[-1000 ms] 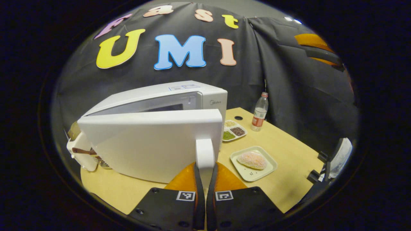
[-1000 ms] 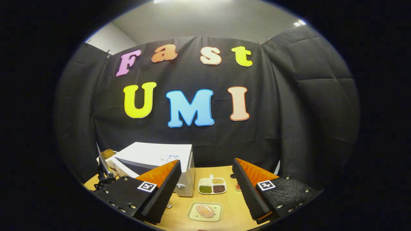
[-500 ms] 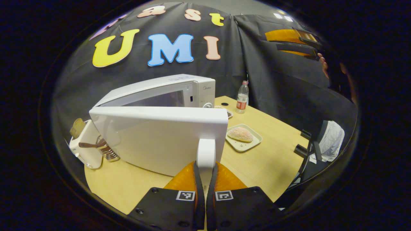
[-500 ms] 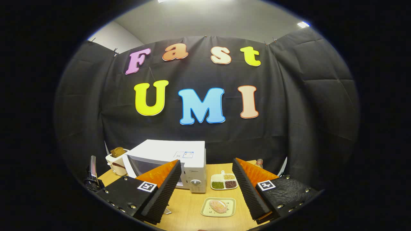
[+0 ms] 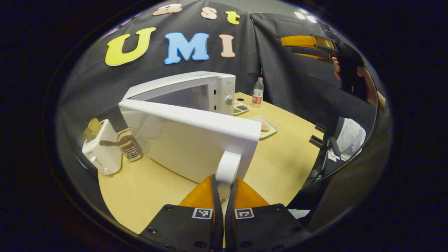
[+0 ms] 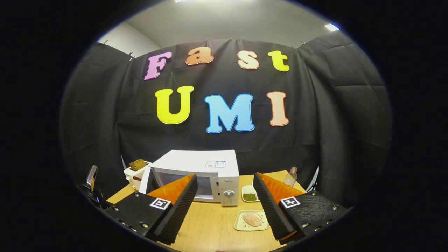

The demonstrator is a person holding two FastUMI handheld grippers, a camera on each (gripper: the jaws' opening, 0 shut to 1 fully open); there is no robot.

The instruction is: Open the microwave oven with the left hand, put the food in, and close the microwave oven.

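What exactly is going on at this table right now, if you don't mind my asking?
A person is opening the microwave. The left gripper has its jaws closed on the door handle, and the door stands partly open. The right gripper hangs open above the table, holding nothing. The food lies on its plate in front of the microwave.

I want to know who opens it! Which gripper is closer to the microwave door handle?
The left. The left gripper is shut on the microwave door handle, with the door swung open. The right gripper hangs open above the table, well back from the microwave.
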